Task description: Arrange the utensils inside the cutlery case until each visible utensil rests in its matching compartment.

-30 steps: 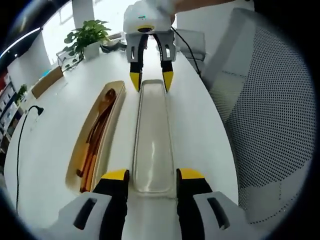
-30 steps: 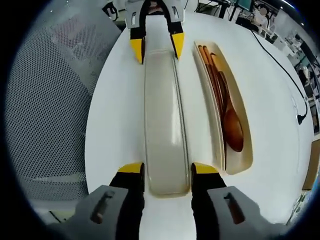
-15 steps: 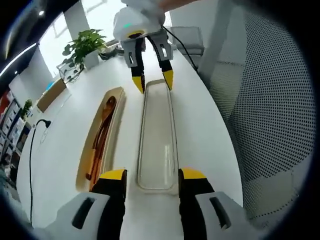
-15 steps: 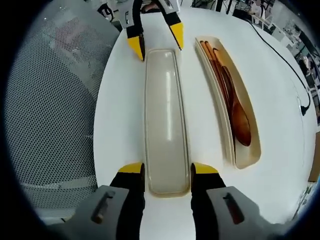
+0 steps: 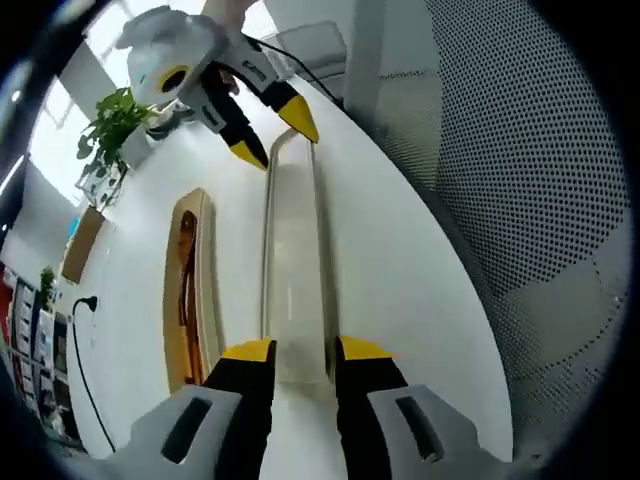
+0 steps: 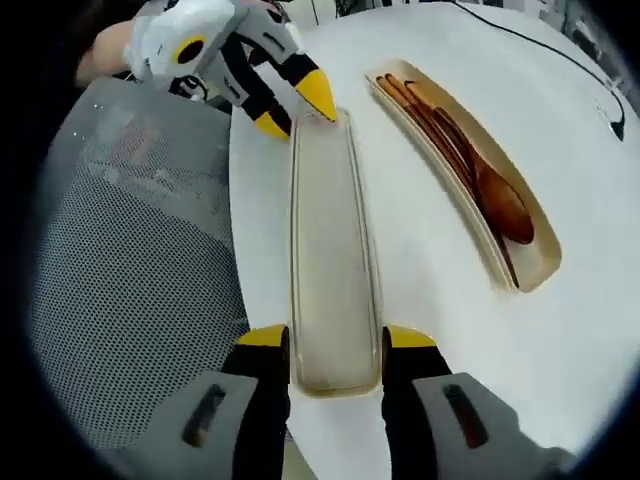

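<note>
A long clear lid (image 5: 293,260) of the cutlery case runs lengthwise between both grippers. My left gripper (image 5: 305,352) is shut on its near end, and the right gripper (image 5: 275,138) pinches the far end. In the right gripper view, my right gripper (image 6: 337,340) is shut on the lid (image 6: 333,240), and the left gripper (image 6: 296,112) grips the opposite end. The beige case base (image 6: 545,262) lies on the white table (image 6: 420,250) to the side, with a wooden spoon (image 6: 503,200) and other wooden utensils in it. In the left gripper view the base (image 5: 172,300) lies left of the lid.
A grey mesh chair (image 5: 520,180) stands close along the table's edge, also visible as the chair (image 6: 130,260) in the right gripper view. A potted plant (image 5: 115,120) and a black cable (image 5: 75,340) sit farther out on the table. A person's hand (image 6: 110,50) holds the left gripper.
The left jaws have closed in on the lid. Both views have tilted, and the lid now lies at an angle to the case base instead of parallel to it.
</note>
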Available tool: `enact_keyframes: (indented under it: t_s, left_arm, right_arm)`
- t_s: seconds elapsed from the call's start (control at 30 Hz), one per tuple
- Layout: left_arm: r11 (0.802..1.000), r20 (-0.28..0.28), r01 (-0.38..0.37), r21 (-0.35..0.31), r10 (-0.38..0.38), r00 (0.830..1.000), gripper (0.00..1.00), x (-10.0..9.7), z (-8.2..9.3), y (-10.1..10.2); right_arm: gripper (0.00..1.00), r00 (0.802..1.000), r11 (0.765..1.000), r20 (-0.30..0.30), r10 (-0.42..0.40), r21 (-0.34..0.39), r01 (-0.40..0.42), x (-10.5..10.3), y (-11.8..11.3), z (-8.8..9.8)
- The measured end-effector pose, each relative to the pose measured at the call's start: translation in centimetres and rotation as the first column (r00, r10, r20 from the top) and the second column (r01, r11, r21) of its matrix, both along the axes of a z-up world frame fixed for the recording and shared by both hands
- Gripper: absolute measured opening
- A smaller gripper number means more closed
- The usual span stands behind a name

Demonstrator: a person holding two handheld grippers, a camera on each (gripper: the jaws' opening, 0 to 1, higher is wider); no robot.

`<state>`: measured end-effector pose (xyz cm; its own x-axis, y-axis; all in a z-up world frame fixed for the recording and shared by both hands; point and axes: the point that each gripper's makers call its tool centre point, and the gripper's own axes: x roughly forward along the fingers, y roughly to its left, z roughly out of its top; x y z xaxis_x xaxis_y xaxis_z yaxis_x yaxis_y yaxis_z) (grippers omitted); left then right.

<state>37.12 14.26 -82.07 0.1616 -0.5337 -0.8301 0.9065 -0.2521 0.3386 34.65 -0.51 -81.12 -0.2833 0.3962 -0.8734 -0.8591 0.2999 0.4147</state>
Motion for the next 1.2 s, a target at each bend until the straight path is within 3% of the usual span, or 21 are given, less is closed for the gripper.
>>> enact_keyframes:
  t_s: [0.1, 0.37, 0.47, 0.53, 0.57, 0.63, 0.77, 0.9, 1.0, 1.07, 1.13, 1.2]
  left_arm:
    - [1.0, 0.009, -0.001, 0.005, 0.001, 1.0, 0.2, 0.2, 0.0, -0.1]
    - [1.0, -0.018, -0.026, 0.006, 0.026, 0.999, 0.17, -0.3, 0.0, -0.5]
    - [0.999, -0.026, -0.034, 0.004, 0.034, 0.999, 0.17, -0.3, 0.1, -0.5]
    - [0.999, 0.029, 0.013, 0.033, -0.014, 0.999, 0.15, 0.0, 0.2, -0.4]
    - [0.999, 0.04, 0.023, 0.044, -0.025, 0.999, 0.15, 0.0, 0.2, -0.3]
    - [0.999, 0.0, -0.002, 0.037, 0.002, 1.0, 0.14, -0.3, 0.4, -0.4]
    - [0.996, -0.114, -0.087, 0.0, 0.086, 0.99, 0.13, -1.1, 0.9, -0.8]
    - [0.997, -0.083, -0.074, 0.016, 0.075, 0.994, 0.13, -0.8, 0.8, -0.6]
    - [0.988, -0.153, -0.152, 0.011, 0.152, 0.977, 0.12, -1.2, 1.1, -0.8]
    - [0.983, -0.19, -0.186, 0.007, 0.184, 0.964, 0.11, -1.2, 1.3, -1.0]
    - [0.981, -0.2, -0.195, 0.019, 0.195, 0.96, 0.11, -1.2, 1.3, -1.0]
    - [0.98, -0.218, -0.197, 0.031, 0.199, 0.956, 0.11, -1.4, 1.2, -1.0]
  right_arm:
    - [0.33, 0.997, 1.0, -0.077, -0.023, -0.007, 0.023, -1.2, -0.2, 0.0]
    - [0.34, 0.998, 0.998, -0.029, 0.054, -0.01, -0.055, -1.6, -0.6, -0.7]
    - [0.35, 0.993, 0.993, 0.044, 0.114, 0.019, -0.115, -1.2, -0.5, -0.7]
    - [0.44, 0.993, 0.994, 0.056, 0.107, -0.003, -0.107, -1.3, -0.5, -0.3]
    - [0.48, 0.987, 0.992, 0.102, 0.128, -0.009, -0.128, -0.9, -0.4, -0.1]
    - [0.47, 0.972, 0.986, 0.174, 0.16, 0.022, -0.166, -0.7, 0.7, 0.8]
    - [0.48, 0.955, 0.984, 0.243, 0.171, 0.013, -0.18, -1.0, 1.5, 1.3]
    - [0.47, 0.937, 0.976, 0.283, 0.206, 0.006, -0.217, -1.9, 2.0, 1.2]
    - [0.43, 0.914, 0.976, 0.348, 0.21, -0.014, -0.219, -1.4, 1.8, 1.1]
    - [0.34, 0.877, 0.975, 0.435, 0.203, -0.005, -0.223, -0.4, 2.0, 1.5]
    - [0.3, 0.859, 0.977, 0.471, 0.202, -0.029, -0.214, 0.2, 1.7, 1.5]
    - [0.29, 0.862, 0.977, 0.464, 0.204, -0.035, -0.212, 0.0, 1.5, 1.3]
